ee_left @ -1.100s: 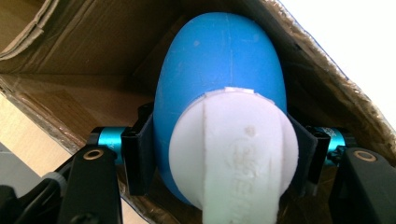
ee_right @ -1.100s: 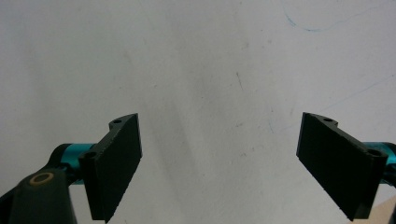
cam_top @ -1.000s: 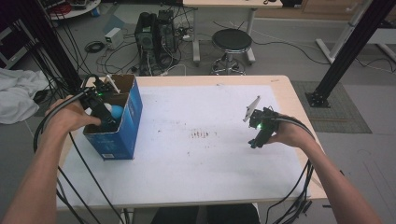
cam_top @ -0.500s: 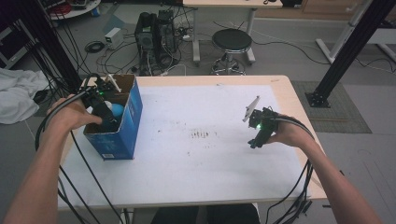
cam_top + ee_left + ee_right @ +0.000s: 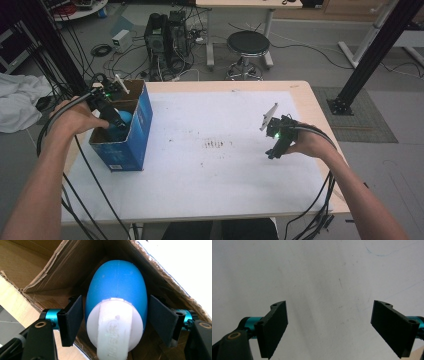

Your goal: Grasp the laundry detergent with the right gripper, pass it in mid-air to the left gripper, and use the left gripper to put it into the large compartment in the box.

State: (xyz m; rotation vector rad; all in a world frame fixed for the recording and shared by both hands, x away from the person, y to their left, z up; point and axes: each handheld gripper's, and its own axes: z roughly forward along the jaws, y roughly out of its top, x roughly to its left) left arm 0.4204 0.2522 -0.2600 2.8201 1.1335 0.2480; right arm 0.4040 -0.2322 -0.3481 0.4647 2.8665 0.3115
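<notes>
Left tool [image 5: 115, 320], just opening, straddles blue-and-white object [image 5: 116, 290] ungripped; embossed lettering unreadable; right tool [image 5: 329, 330] open, empty.

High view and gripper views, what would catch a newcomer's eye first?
A blue egg-shaped object with a white cap sits inside the blue cardboard box at the table's left edge, between the left gripper's parted fingers, which have just been opening. The right gripper hangs open above the white tabletop.

box [image 5: 141, 131] walls hem left tool [image 5: 115, 315] | sheet [image 5: 220, 175] open (centre)
</notes>
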